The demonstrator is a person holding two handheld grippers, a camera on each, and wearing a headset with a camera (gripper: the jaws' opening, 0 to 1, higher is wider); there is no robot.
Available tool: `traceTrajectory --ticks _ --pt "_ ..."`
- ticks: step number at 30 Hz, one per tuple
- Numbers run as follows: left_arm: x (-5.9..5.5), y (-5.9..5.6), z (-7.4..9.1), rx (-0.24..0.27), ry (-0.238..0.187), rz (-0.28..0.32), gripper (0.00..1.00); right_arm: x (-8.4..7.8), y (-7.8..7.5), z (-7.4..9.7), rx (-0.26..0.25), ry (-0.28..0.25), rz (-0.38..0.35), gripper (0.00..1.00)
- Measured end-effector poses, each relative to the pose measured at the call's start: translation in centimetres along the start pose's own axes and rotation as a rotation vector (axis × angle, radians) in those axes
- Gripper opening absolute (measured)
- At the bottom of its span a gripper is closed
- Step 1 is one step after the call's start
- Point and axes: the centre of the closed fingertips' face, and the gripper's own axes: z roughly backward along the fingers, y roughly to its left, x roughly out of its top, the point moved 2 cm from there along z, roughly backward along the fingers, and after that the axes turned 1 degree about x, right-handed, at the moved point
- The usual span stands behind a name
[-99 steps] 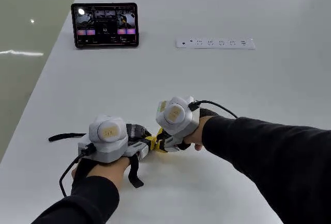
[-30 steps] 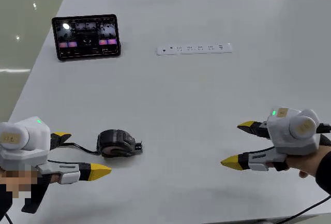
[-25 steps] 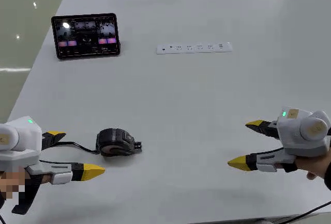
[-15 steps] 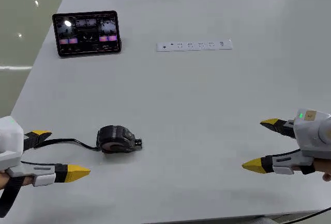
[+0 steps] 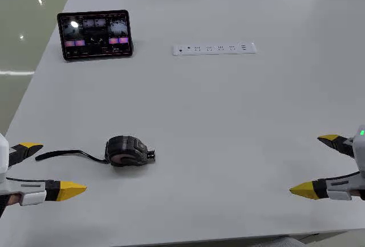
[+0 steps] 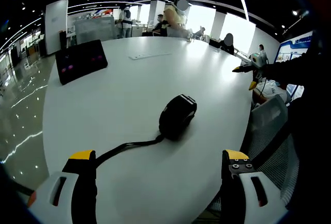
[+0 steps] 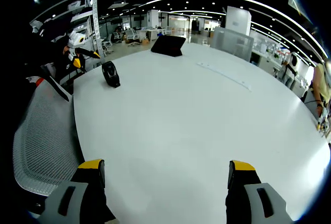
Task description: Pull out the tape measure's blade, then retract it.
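White worktable carries, at its far side, a dark tablet propped up with its screen lit and a white power strip lying flat. The left gripper sits at the near left edge and the right gripper at the near right edge. Both have yellow-tipped jaws spread wide, holding nothing. The black tape measure rests on the table near the left gripper, touching neither. Its black strap trails toward the left jaws.

Table smooth matt white; tape measure dark rubbery plastic; floor glossy.
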Motion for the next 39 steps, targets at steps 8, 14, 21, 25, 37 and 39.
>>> traceTrajectory --ticks 8,14,21,25,37,39 --pt "0.3 0.2 0.1 -0.009 0.013 -0.005 0.99 -0.8 0.1 0.8 -0.012 0.006 0.001 0.99" --pt "0.3 0.2 -0.2 -0.017 0.019 -0.008 0.99 -0.9 0.2 0.9 -0.009 0.005 0.001 0.99" --pt "0.3 0.2 -0.1 -0.027 0.026 -0.006 0.99 -0.6 0.3 0.9 -0.005 -0.004 0.010 0.99" --pt "0.4 0.3 0.1 -0.032 0.025 0.002 0.99 -0.5 -0.1 1.1 -0.013 -0.011 0.007 0.99" --pt "0.8 0.5 0.3 -0.026 0.020 -0.007 0.99 -0.6 -0.5 1.4 -0.012 -0.011 0.011 0.99" --pt "0.8 0.5 0.3 -0.024 0.020 -0.010 0.99 -0.6 -0.5 1.4 -0.011 -0.011 0.012 0.99"
